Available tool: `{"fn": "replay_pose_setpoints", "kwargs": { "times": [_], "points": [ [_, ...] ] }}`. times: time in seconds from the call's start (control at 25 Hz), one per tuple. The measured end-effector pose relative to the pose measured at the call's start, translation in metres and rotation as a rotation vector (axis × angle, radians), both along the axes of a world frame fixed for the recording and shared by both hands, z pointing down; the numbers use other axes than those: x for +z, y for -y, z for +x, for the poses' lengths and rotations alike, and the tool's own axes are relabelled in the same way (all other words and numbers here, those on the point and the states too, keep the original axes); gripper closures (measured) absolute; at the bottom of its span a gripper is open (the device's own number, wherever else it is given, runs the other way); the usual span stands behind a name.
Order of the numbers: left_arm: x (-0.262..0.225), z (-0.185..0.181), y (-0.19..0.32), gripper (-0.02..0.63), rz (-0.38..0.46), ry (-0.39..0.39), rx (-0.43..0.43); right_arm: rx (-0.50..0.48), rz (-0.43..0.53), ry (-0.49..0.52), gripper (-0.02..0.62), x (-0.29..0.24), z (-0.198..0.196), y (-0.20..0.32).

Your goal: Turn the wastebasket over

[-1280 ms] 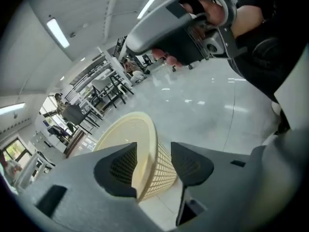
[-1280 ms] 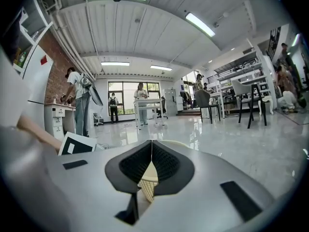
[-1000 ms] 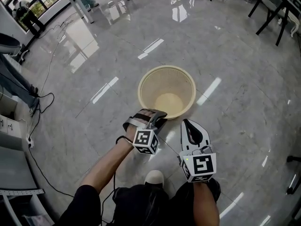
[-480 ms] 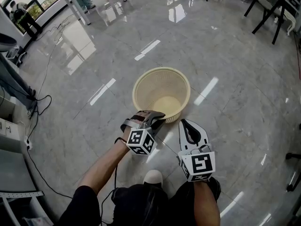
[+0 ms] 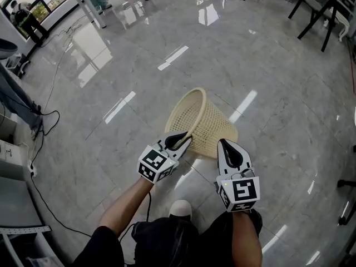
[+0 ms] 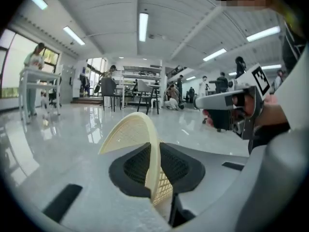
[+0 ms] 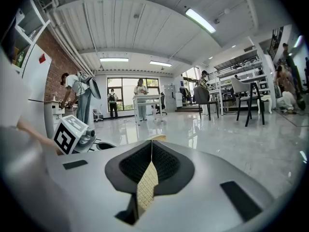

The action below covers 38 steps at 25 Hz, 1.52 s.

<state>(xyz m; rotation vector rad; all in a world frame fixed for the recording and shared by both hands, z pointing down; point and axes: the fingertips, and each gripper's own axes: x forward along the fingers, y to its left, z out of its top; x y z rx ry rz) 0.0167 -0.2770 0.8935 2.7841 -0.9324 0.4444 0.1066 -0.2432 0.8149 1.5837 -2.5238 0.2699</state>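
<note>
The cream mesh wastebasket point(image 5: 208, 124) lies tipped on its side on the grey floor, its mouth facing left and away from me. My left gripper point(image 5: 181, 139) is shut on the near part of its rim point(image 6: 153, 144); its jaws have just been closing on that rim. My right gripper point(image 5: 228, 144) sits at the basket's near right side. In the right gripper view, a thin edge-on strip of the mesh wall point(image 7: 147, 182) is pinched between its pads point(image 7: 166, 166). Most of the basket is hidden behind the jaws in both gripper views.
The floor is glossy grey stone point(image 5: 267, 65). Table legs point(image 5: 92, 4) and dark chair legs point(image 5: 317, 15) stand far off at the top. Cables point(image 5: 47, 121) run along the left. My shoe point(image 5: 182, 208) is just behind the grippers. People stand in the distance.
The basket stood upright with its mouth up; now it is tipped onto its side. My left gripper has rolled and risen with the rim in it. The right gripper has barely moved.
</note>
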Motion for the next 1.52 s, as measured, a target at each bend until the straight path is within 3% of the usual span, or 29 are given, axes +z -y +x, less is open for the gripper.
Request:
{"fn": "replay_pose_setpoints", "kwargs": {
  "times": [0.16,0.28,0.52,0.72,0.96,1.2,1.36,1.52],
  "points": [
    [0.014,-0.019,-0.01,0.551,-0.12,-0.166,-0.101,-0.005,-0.017,-0.065,0.583,0.012,0.006,0.001],
    [0.029,-0.034,-0.019,0.551,-0.152,-0.211,-0.161,-0.012,-0.047,-0.099,0.583,0.027,0.011,0.003],
    [0.05,-0.066,-0.031,0.55,-0.204,-0.21,-0.226,-0.046,-0.061,-0.267,0.583,0.05,0.01,0.004],
    [0.058,-0.086,-0.04,0.549,-0.212,-0.191,-0.265,-0.101,-0.182,-0.277,0.583,0.088,0.006,0.005],
    [0.064,-0.108,-0.047,0.546,-0.202,-0.145,-0.269,-0.063,-0.241,-0.324,0.581,0.115,0.008,0.004],
    [0.065,-0.111,-0.052,0.538,-0.148,-0.072,-0.273,0.023,-0.301,-0.211,0.54,0.14,0.019,0.003],
    [0.065,-0.11,-0.051,0.537,-0.142,-0.062,-0.276,-0.022,-0.364,-0.127,0.376,0.158,0.015,-0.001],
    [0.064,-0.111,-0.05,0.537,-0.145,-0.086,-0.27,-0.063,-0.439,-0.054,0.321,0.177,0.009,-0.008]
  ]
}}
